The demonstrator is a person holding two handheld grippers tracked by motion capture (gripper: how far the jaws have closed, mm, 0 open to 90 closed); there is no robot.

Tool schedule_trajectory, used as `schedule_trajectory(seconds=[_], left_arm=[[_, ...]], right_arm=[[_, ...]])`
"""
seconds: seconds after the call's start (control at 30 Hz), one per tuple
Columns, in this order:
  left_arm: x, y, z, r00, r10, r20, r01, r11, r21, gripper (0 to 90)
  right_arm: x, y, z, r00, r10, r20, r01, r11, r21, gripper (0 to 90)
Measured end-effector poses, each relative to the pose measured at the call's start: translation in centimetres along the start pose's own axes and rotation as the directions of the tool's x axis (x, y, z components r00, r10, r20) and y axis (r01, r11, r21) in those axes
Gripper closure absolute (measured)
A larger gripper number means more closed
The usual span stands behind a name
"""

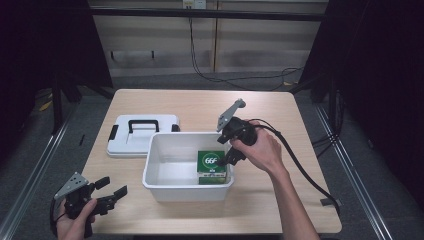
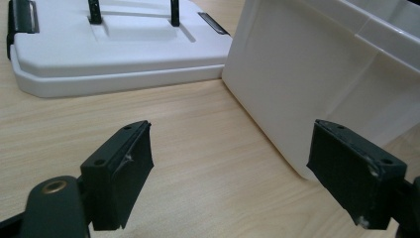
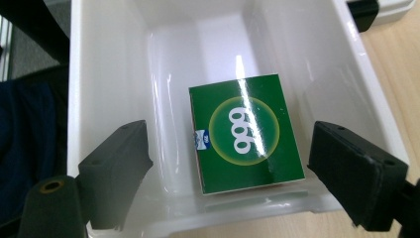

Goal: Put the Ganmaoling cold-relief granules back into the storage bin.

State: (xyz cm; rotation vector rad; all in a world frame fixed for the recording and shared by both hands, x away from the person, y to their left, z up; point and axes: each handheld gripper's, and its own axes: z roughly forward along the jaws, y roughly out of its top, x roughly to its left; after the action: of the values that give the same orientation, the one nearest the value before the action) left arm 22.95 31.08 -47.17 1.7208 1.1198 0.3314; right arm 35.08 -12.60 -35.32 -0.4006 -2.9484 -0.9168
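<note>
Pale wood counter (image 1: 200, 107), dark curtains on both sides and a wall with trailing cables behind it: that is the setting. Near the middle of the counter stands a white tub (image 1: 170, 186), open at the top. Inside it, lying flat on the floor at the tub's 4 o'clock corner, is a green box (image 1: 213, 166) with a pale ring and white numerals on its face. In the right gripper view the green box (image 3: 245, 133) sits against the near wall of the tub (image 3: 89, 89), label up.

Just above that corner of the tub, at about 3 o'clock from its centre, the right gripper (image 1: 231, 156) points down toward the box, held in the person's right hand (image 1: 262, 150). Its fingers (image 3: 357, 173) are spread wide, with the box seen between them and not touching either.

At 10 o'clock from the tub, touching its far left corner, lies a white lid (image 1: 142, 137) with a black handle and black clips, flat on the counter.

Well apart, at the counter's 7 o'clock corner, the left gripper (image 1: 111, 189) rests low over the wood in the left hand (image 1: 75, 220). Its fingers (image 2: 116, 173) are spread and hold nothing; beyond them are the tub's outer wall (image 2: 302, 74) and the lid (image 2: 114, 54).
</note>
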Motion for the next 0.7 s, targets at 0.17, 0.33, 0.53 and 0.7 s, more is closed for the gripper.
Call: schedule_trajectory(seconds=[0.17, 0.33, 0.53, 0.7], left_arm=[[0.0, 0.0, 0.0, 1.0000, 0.004, 0.001, -0.004, 1.0000, -0.001, 16.9], [0.0, 0.0, 0.0, 1.0000, -0.001, 0.001, 0.001, 1.0000, 0.000, 16.9], [0.0, 0.0, 0.0, 1.0000, 0.003, 0.000, -0.003, 1.0000, -0.001, 16.9], [0.0, 0.0, 0.0, 1.0000, 0.003, 0.001, -0.003, 1.0000, -0.001, 16.9]], right_arm=[[0.1, -1.2, -0.8, 0.9997, 0.015, 0.017, -0.013, 0.997, -0.072, 15.1], [0.5, -2.5, -1.6, 0.9983, 0.030, 0.051, -0.024, 0.992, -0.126, 13.7], [0.9, -4.3, -3.0, 0.9941, 0.060, 0.090, -0.042, 0.982, -0.184, 13.4], [1.4, -6.0, -3.8, 0.9897, 0.090, 0.112, -0.065, 0.976, -0.207, 13.4]])
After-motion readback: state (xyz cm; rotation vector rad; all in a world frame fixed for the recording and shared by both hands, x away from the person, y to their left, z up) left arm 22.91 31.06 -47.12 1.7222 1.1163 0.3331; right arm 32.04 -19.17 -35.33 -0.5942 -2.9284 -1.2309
